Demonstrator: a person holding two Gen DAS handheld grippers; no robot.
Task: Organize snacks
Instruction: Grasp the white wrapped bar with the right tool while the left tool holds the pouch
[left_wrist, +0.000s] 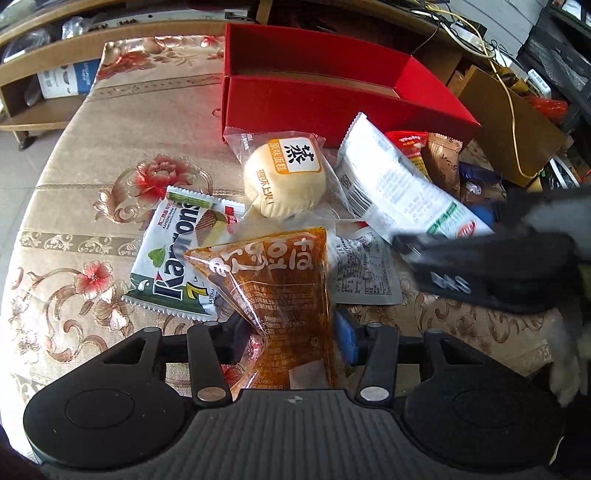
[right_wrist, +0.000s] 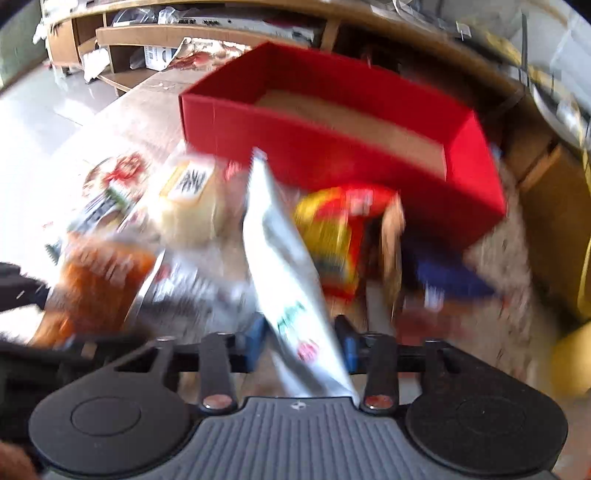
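Gripping the orange-brown translucent snack pouch (left_wrist: 280, 295), the left tongs (left_wrist: 295, 343) clench its lower end above the floral-clothed desk (left_wrist: 74, 229). The right tongs (right_wrist: 303, 347) pinch the white foil wafer packet (right_wrist: 284, 258) upright, just before the open red cardboard box (right_wrist: 332, 162).

Cluttered home room: floral tablecloth (left_wrist: 74, 229), wooden shelves (left_wrist: 40, 66), tangled cables (left_wrist: 476, 33).
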